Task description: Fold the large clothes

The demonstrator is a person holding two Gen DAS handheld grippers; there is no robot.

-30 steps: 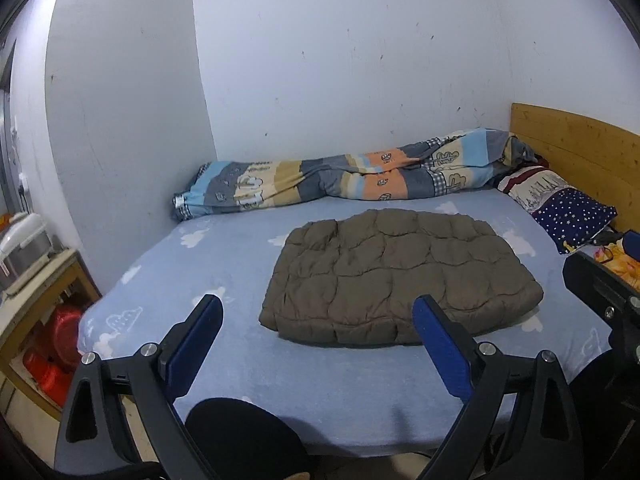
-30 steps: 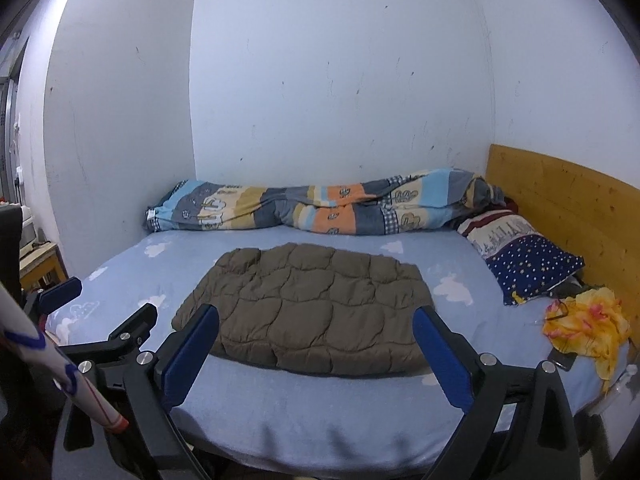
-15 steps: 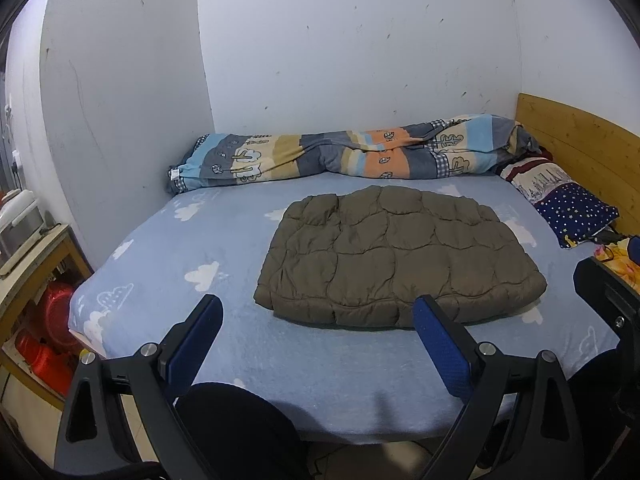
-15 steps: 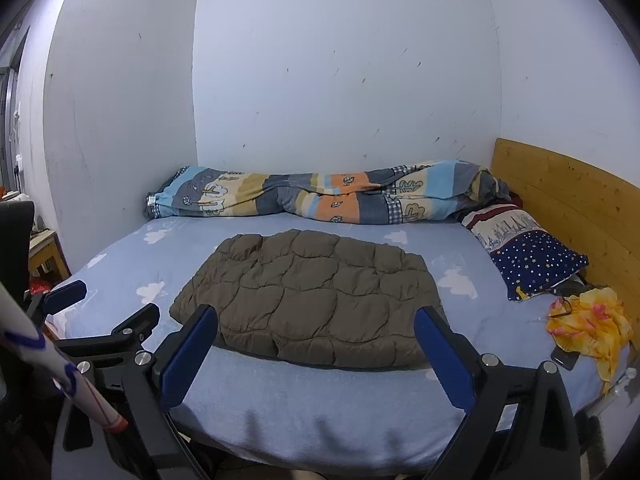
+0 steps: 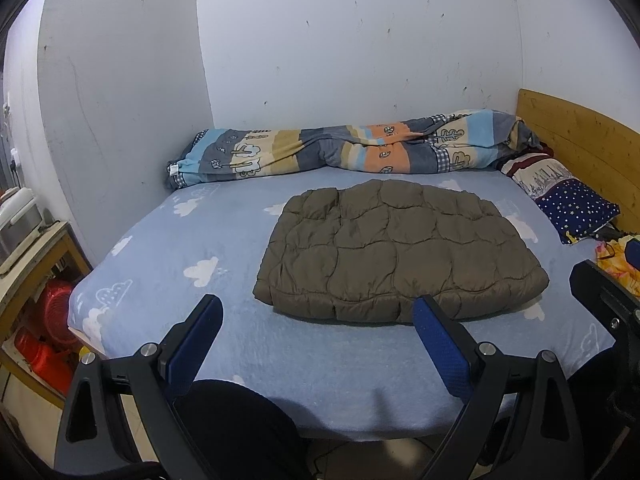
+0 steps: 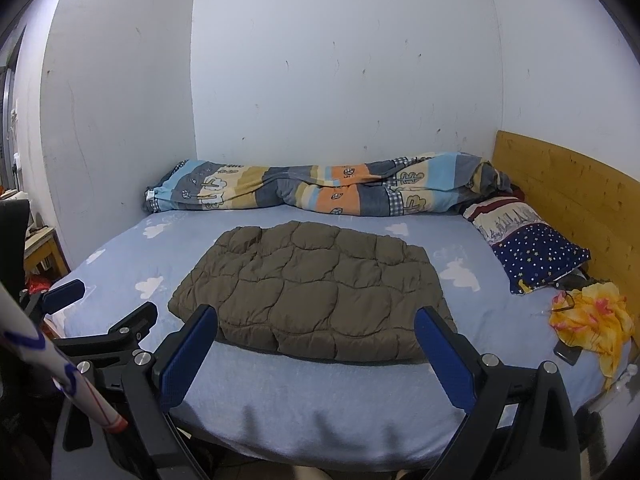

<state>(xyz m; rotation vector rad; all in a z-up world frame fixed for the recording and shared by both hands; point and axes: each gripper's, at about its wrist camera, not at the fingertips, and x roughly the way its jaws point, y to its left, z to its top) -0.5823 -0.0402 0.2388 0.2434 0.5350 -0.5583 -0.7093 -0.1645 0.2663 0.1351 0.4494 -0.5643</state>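
The folded brown quilted jacket (image 5: 398,248) lies flat in the middle of the bed (image 5: 192,248), on the blue cloud-print sheet. Both grippers hang off the bed's near edge, apart from the jacket, which sits at about 12 o'clock beyond them. The left gripper (image 5: 316,322) has its fingers spread wide and empty; the right gripper (image 6: 316,330) is likewise wide and empty. A rolled striped duvet (image 6: 320,194) lies along the wall at 12 o'clock, a starry pillow (image 6: 536,252) at 2 o'clock by the wooden headboard (image 6: 572,196).
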